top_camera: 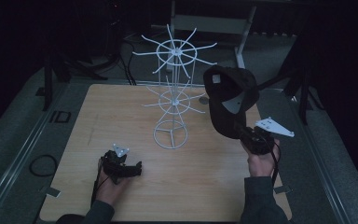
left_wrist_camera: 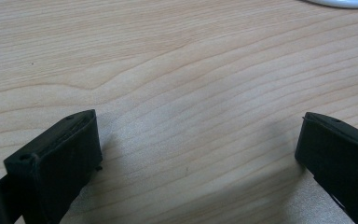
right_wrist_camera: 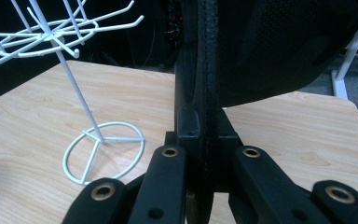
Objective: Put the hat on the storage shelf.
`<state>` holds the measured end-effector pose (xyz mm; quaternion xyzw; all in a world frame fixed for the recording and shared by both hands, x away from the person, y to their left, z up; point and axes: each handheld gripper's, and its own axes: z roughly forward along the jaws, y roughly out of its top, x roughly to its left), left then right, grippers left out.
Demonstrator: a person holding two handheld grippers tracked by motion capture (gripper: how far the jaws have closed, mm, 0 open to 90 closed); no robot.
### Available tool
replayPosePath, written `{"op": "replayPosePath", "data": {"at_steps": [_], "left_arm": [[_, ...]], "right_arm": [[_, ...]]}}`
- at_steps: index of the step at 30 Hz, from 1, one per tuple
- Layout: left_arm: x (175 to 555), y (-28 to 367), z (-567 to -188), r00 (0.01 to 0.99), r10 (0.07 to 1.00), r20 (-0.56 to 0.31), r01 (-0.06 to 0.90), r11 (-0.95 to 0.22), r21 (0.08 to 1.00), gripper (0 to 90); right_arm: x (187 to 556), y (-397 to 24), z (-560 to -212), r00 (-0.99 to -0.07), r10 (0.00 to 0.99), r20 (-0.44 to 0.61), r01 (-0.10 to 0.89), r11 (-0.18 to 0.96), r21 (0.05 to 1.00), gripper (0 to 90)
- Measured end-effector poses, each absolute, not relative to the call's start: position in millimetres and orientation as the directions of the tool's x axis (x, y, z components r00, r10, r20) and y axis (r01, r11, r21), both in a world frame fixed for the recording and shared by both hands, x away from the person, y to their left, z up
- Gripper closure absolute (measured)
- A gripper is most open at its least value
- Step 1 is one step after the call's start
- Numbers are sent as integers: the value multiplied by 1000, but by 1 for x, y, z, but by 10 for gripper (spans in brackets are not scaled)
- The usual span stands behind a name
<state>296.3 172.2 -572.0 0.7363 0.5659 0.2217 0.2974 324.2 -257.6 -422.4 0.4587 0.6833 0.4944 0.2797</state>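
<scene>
One black cap (top_camera: 228, 100) hangs in the air over the table's (top_camera: 121, 121) right half, at about 3 o'clock from the white wire rack (top_camera: 173, 100), near it but apart from its hooks. The right gripper (top_camera: 247, 133) holds it from below: in the right gripper view the jaws are pressed together on a black, rough-edged strip of the cap (right_wrist_camera: 270, 46), whose dark bowl spreads across the upper right of that picture. Which part of the cap that strip is, brim or band, is hard to make out.

There is one rack, with two tiers of radiating hooks on a thin post above a round ring foot; the right gripper view cuts off its upper tier (right_wrist_camera: 51, 28).

The left gripper (top_camera: 133, 168) lies low at about 7 o'clock from the rack's foot, well apart from the cap. In the left gripper view its jaws stand wide, with bare wood grain (left_wrist_camera: 191, 70) between them and a sliver of the white ring (left_wrist_camera: 345, 3) cut off at the top edge.

Two hands and two grippers are in view; the surroundings beyond the table are too dark to read.
</scene>
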Motion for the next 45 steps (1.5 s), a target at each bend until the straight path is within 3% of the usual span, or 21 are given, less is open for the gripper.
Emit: {"op": "replayPosePath", "data": {"at_steps": [45], "left_arm": [[296,172,-572,263,965,-8,702,-186,688,1]], "right_arm": [[327,-251,-393,-430,903,23,290,114,950,865]]}}
